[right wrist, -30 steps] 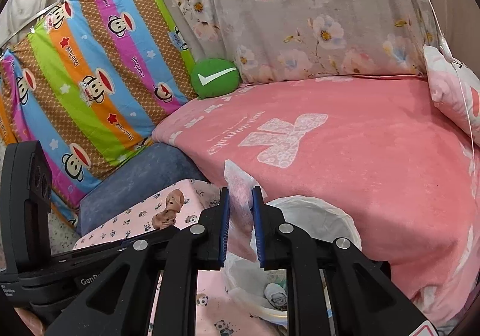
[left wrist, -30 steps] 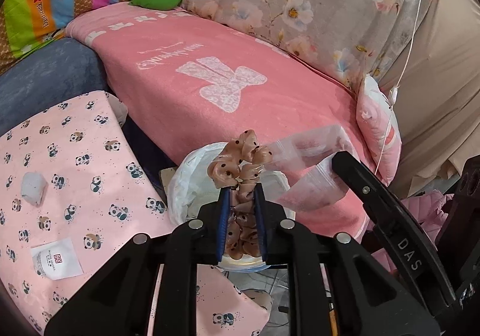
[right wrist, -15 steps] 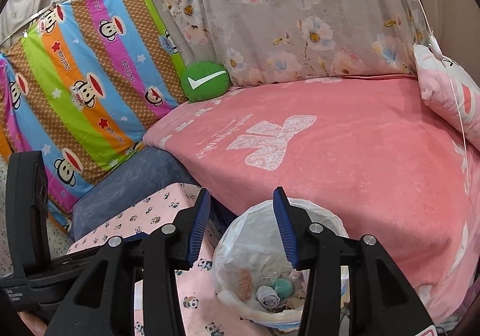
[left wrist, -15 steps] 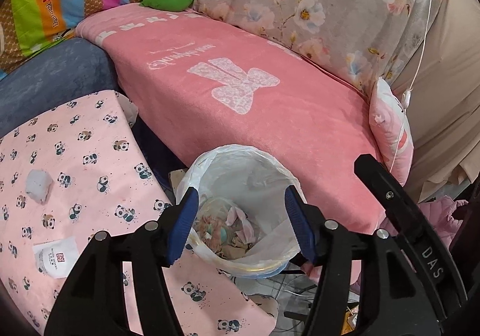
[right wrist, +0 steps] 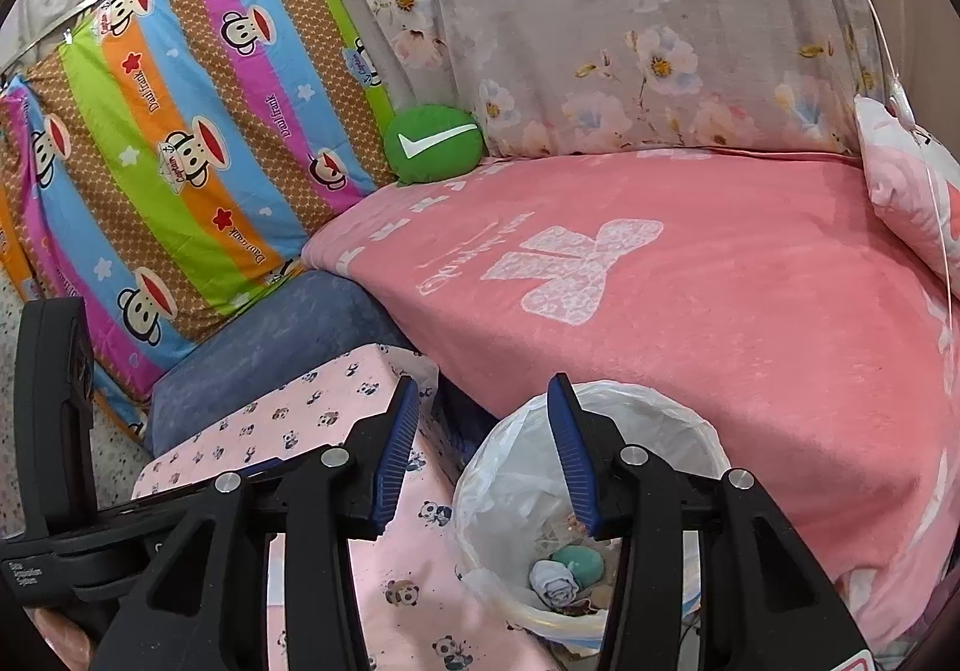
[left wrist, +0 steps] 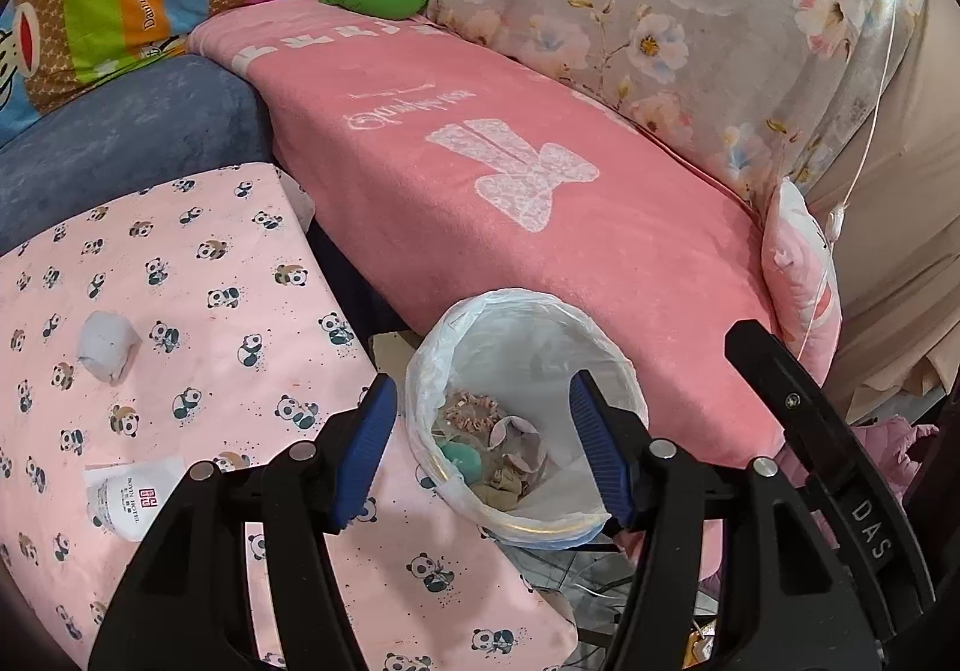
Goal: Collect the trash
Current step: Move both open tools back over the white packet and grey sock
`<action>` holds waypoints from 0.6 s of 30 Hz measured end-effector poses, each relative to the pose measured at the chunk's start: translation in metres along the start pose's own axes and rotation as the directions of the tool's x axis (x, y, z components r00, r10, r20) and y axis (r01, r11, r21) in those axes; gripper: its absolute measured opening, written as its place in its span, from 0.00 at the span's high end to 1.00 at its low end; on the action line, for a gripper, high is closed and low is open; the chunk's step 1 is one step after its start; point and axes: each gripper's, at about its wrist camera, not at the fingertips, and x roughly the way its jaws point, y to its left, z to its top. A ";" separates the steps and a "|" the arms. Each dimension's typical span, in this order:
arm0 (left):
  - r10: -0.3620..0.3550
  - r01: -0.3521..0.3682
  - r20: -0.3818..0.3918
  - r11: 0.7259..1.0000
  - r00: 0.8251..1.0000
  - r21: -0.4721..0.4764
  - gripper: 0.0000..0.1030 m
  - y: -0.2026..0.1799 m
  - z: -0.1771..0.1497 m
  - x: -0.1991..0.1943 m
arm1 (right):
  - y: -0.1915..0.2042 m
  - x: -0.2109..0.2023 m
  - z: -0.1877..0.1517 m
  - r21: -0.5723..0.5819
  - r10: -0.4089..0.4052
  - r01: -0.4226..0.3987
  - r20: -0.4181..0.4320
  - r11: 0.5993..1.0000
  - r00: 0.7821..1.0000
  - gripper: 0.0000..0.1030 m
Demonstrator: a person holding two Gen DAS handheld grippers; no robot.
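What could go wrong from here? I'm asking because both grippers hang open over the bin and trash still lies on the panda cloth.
1. The crumpled tissue and hotel sachet lie flat on the soft panda cloth; a pinch may snag fabric too.
2. The bin is light and tucked against the pink blanket; the left gripper or right gripper might tip it.

Below the left claw (left wrist: pixel 483 452), lower wall of the bin (left wrist: pixel 606 371) hidden behind the black arms. Left of that claw, small print on the sachet (left wrist: pixel 129 500) too small to read, its corner covered by the arm. Under the right claw (right wrist: pixel 483 455), scraps in the bin partly hidden, kind unclear.
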 end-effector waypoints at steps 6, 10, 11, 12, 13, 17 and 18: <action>0.020 -0.020 0.003 0.999 1.000 -0.035 0.45 0.022 -0.003 -0.004 | 0.018 0.009 -0.006 -0.028 0.018 -0.019 -0.026 0.999 0.999 0.57; 0.034 -0.033 0.006 0.997 0.999 -0.069 0.44 0.041 -0.005 -0.008 | 0.033 0.017 -0.011 -0.051 0.035 -0.037 -0.048 0.998 0.998 0.57; 0.039 -0.038 0.008 0.996 0.999 -0.076 0.43 0.045 -0.005 -0.009 | 0.037 0.018 -0.012 -0.058 0.039 -0.042 -0.053 0.997 0.998 0.57; 0.047 -0.046 0.010 0.995 0.999 -0.086 0.42 0.052 -0.006 -0.010 | 0.042 0.020 -0.014 -0.066 0.043 -0.047 -0.060 0.997 0.997 0.56; 0.052 -0.051 0.011 0.994 0.999 -0.092 0.41 0.056 -0.007 -0.011 | 0.046 0.022 -0.015 -0.073 0.046 -0.051 -0.064 0.996 0.997 0.51; 0.076 -0.074 0.014 0.990 0.997 -0.123 0.41 0.078 -0.011 -0.016 | 0.063 0.028 -0.021 -0.096 0.061 -0.069 -0.081 0.993 0.995 0.49; 0.083 -0.080 0.014 0.988 0.996 -0.132 0.41 0.084 -0.012 -0.018 | 0.067 0.030 -0.023 -0.101 0.065 -0.074 -0.087 0.992 0.994 0.49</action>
